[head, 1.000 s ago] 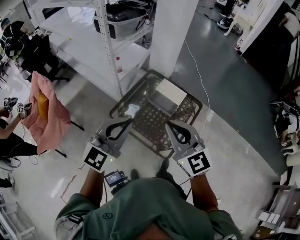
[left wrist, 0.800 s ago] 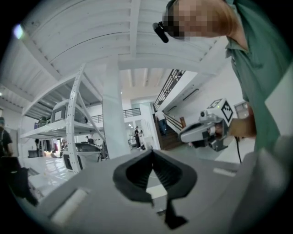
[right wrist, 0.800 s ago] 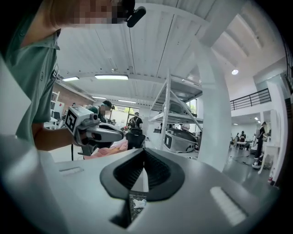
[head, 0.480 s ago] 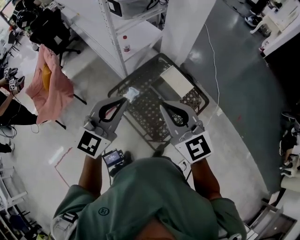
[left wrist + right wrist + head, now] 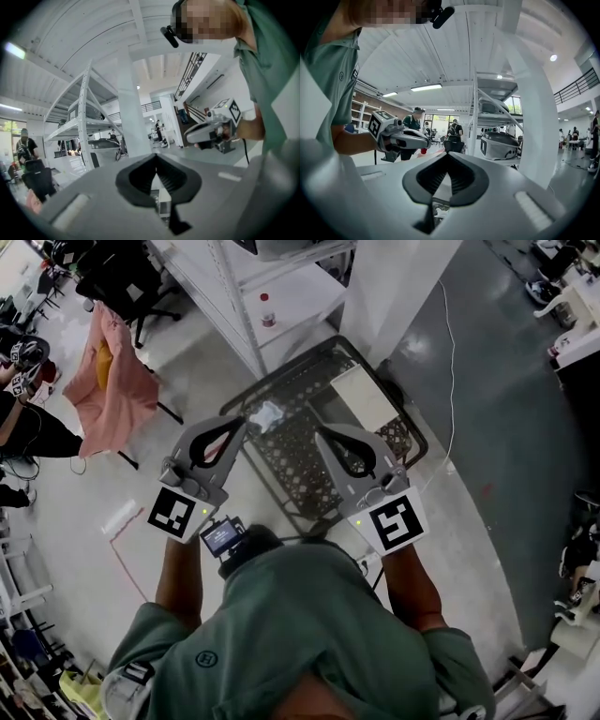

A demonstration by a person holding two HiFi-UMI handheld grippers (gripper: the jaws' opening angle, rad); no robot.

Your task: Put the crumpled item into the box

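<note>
A small white crumpled item (image 5: 267, 415) lies on the black mesh table (image 5: 309, 493), near its left edge. A flat pale box (image 5: 366, 397) sits on the same table, farther back and to the right. My left gripper (image 5: 239, 421) is shut and empty, its tip just left of the crumpled item. My right gripper (image 5: 319, 435) hangs over the mesh in front of the box, jaws together and empty. Both point roughly level. In the right gripper view a bit of the crumpled item (image 5: 440, 212) shows below the closed jaws (image 5: 447, 155). The left gripper view shows its jaws (image 5: 156, 157) closed.
A white shelving rack (image 5: 272, 296) with a red-capped bottle (image 5: 267, 310) and a white pillar (image 5: 394, 287) stand behind the table. A pink cloth (image 5: 117, 381) hangs over a chair at the left. A cable (image 5: 450, 381) runs across the grey floor at the right.
Both grippers have moved forward together over the table's near edge, and the head view has swung. The left tip now sits beside the crumpled item. The jaws stayed closed.
</note>
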